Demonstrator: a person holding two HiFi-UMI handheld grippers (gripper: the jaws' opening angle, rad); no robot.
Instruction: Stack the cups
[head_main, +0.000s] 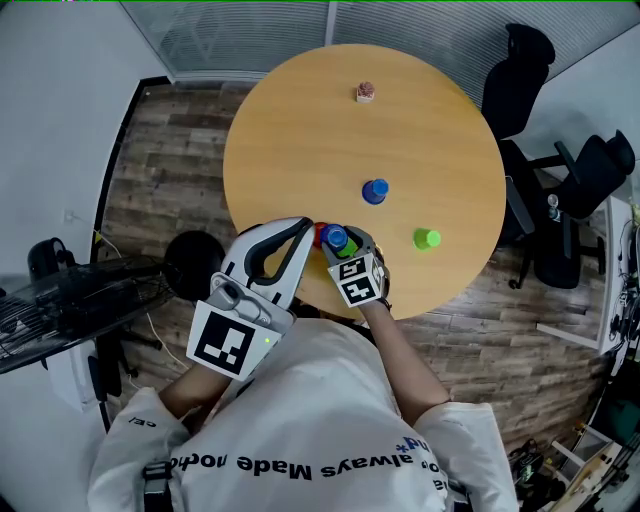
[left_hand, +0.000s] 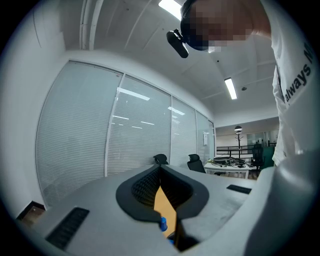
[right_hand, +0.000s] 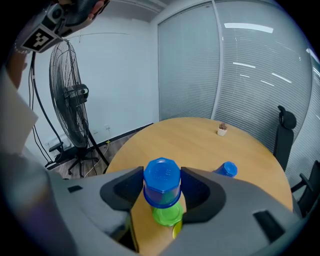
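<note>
- Our right tool is clenched on an upside-down blue plastic cup. The cup sits directly above a green plastic cup near the edge of the round wooden table; we cannot tell whether the two touch.
- Our left tool is lifted just beside the right one, its jaws closed together on nothing.
- A second blue cup and a second green cup stand apart farther out.

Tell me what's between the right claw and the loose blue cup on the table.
Nothing: head view shows bare tabletop between the right claw, with its gripped blue cup, and the loose blue cup.
</note>
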